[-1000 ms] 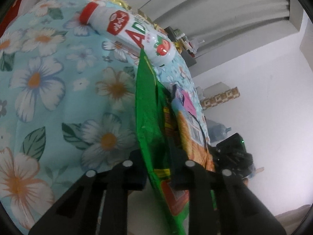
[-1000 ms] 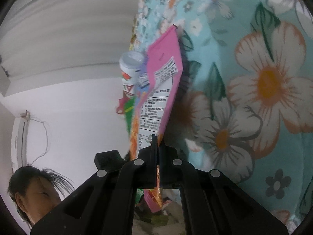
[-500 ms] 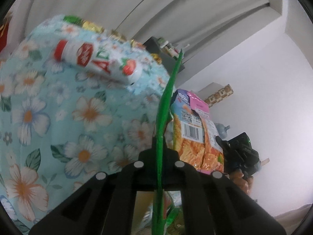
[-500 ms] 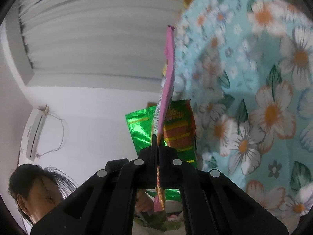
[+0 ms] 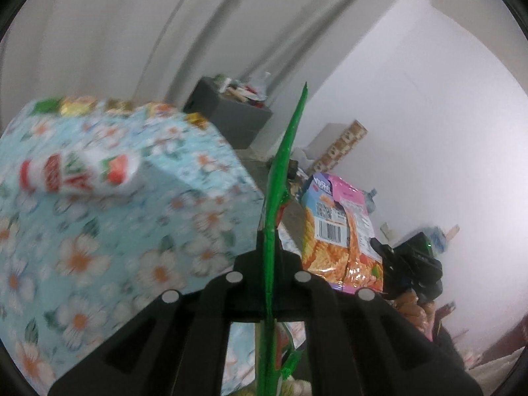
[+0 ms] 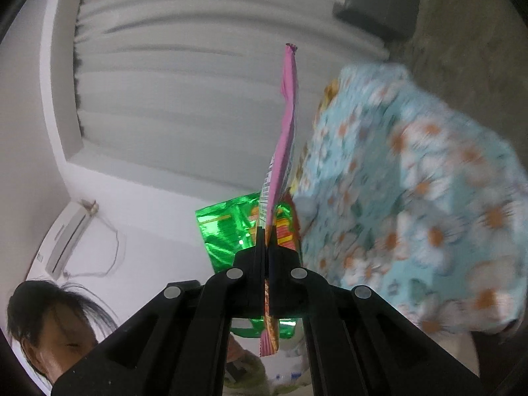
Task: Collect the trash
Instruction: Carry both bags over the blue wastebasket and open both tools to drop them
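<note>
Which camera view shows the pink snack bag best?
The left wrist view: the pink snack bag shows its printed face with barcode. In the right wrist view it appears only edge-on, pinched in the right claw.

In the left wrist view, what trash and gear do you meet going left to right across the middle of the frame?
Bottle with red cap and strawberry label lying on the floral tablecloth → green wrapper, edge-on in the left gripper → pink-and-orange snack bag → right gripper's black body.

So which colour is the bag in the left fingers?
Shiny green bag; the right wrist view shows its face best.
</note>
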`<state>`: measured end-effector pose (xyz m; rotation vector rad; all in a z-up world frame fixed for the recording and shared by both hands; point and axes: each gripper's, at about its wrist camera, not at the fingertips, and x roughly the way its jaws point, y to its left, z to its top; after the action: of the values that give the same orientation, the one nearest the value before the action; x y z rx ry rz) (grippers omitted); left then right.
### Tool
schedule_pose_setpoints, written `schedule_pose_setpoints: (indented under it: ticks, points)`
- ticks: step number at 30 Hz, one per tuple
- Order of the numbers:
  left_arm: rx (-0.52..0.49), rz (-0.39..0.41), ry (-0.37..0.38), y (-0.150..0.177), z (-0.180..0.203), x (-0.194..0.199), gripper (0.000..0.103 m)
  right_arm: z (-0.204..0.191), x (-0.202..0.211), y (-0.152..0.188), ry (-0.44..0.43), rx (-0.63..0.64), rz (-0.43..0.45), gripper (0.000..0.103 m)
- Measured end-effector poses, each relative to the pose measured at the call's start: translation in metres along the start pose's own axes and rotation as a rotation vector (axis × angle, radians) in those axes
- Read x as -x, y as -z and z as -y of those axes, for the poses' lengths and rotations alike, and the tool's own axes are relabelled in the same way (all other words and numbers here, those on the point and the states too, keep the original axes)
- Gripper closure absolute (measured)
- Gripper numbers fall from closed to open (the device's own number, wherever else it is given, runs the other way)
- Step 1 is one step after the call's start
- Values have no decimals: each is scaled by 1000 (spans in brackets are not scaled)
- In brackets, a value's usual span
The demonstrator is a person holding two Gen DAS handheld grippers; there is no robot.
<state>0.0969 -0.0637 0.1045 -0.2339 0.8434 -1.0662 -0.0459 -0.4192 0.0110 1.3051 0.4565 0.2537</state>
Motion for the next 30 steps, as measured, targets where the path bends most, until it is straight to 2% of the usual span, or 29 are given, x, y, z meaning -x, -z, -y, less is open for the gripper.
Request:
schedule_pose_setpoints:
  ticks: [8, 12, 14, 16, 20, 23, 28, 30]
  points:
    - [-195, -93, 59, -28, 86, -92, 101, 1, 109, -10, 158, 23, 290, 103]
    - [-327, -170, 69, -27, 141, -156, 101, 10, 168, -9, 338, 25, 452, 103]
    - [-377, -208, 74, -23, 163, -187, 101, 19, 181, -8, 391, 8, 501, 103]
    - [-439, -249, 79, -15, 191, -226, 101, 31, 199, -10, 489, -15, 557, 103]
    - [-540, -333, 67, 9, 239, -304, 101, 63, 208, -19, 685, -63, 621, 103]
    - [-613, -390, 38, 38, 265, -361, 100, 87, 215, -25, 774, -92, 639, 103]
    - [-741, -473, 3, 91, 301, -447, 100, 150, 206, -36, 840, -171, 648, 103]
    - [-778, -491, -4, 110, 312, -473, 100, 179, 207, -39, 852, -227, 664, 99]
